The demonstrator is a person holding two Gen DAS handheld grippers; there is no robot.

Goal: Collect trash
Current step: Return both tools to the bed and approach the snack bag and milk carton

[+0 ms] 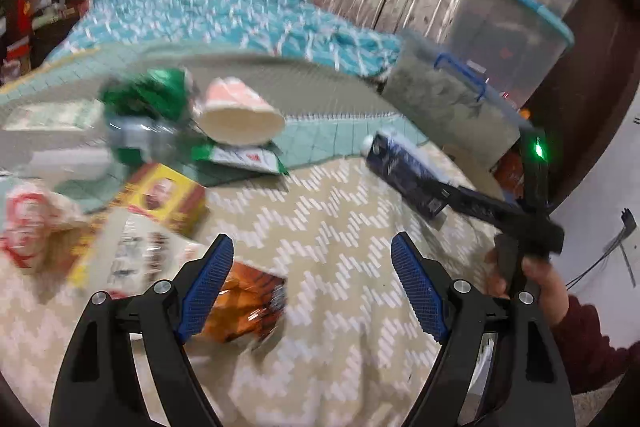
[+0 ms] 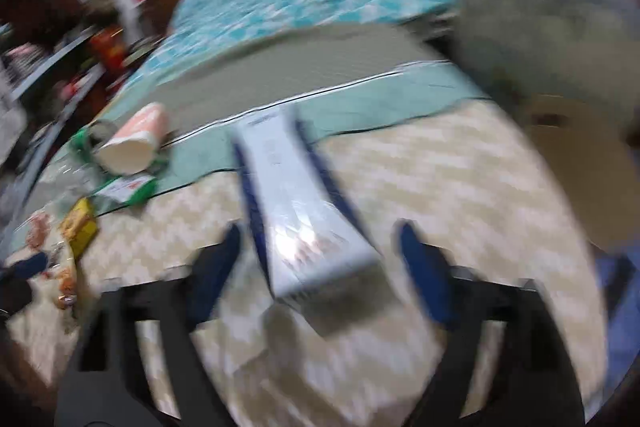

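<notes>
From the left wrist, the left gripper [image 1: 310, 283] hangs open over bare bedspread [image 1: 340, 227]; the trash pile, paper cup [image 1: 236, 115] included, crowds the bed's left edge. Stacked plastic bins [image 1: 516, 15] stand beyond the far right corner, contents unclear.

From the right wrist, the right gripper [image 2: 320, 267] gapes around a carton [image 2: 296, 203], pads apart from it.
</notes>
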